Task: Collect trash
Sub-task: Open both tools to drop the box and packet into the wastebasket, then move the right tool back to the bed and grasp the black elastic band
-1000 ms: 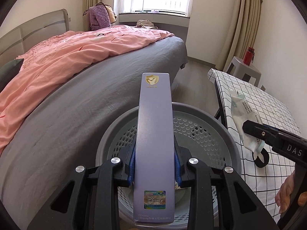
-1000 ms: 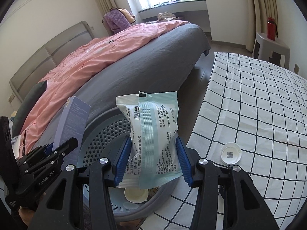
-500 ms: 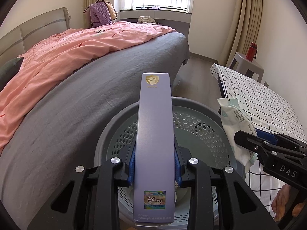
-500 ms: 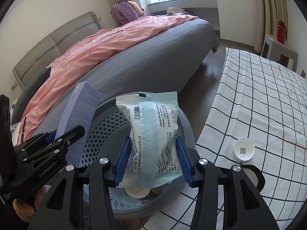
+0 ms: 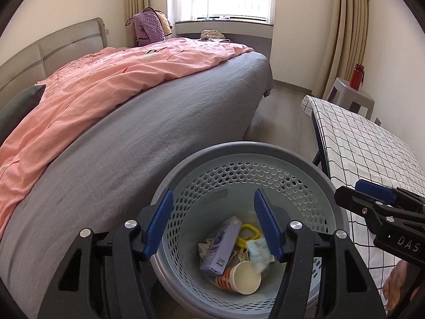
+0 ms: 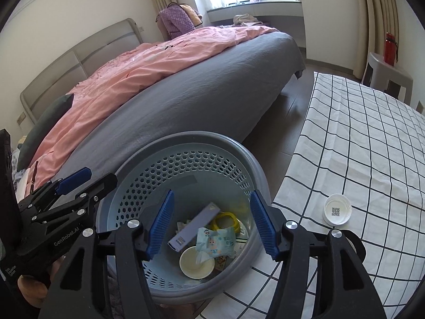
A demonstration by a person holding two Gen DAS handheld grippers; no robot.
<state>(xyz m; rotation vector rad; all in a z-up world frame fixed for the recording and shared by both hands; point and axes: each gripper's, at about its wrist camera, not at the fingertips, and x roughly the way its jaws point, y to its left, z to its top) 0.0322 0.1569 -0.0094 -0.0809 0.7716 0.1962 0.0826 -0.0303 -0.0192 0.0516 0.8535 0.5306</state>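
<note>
Both held items left your grippers within the last second: the purple box (image 5: 221,244) that your left gripper (image 5: 212,222) had pinched, and the pale green packet (image 6: 216,240) that your right gripper (image 6: 211,222) had pinched, lay in the bottom of the basket (image 5: 313,170).

1. Left gripper: its blue pads (image 5: 159,222) stood spread wide apart with nothing between them. It hung directly over the basket opening.
2. Right gripper: its jaws were likewise spread and held nothing. It hung over the basket's near side (the left gripper showed at the left edge of the right wrist view, also spread).
3. Basket contents: the purple box lay tilted, leaning across the other trash. The packet lay just beside it, touching the rim of a paper cup (image 6: 196,263) lying on its side. A yellow ring (image 6: 224,219) sat behind the packet. Crumpled scraps lay beneath; you could not tell what they were.
4. Basket position: it stood between the grey bed (image 5: 159,143) and the checked tablecloth (image 6: 372,143), its rim near the cloth's edge.
5. Remaining item: a white lid (image 6: 336,209) with a printed code lay on the tablecloth, just beside your right gripper and outside the basket.
6. Background: a pink duvet (image 5: 106,79) covered the far side of the bed, and a red bottle (image 6: 390,45) stood upright on a stool (image 6: 393,77).
</note>
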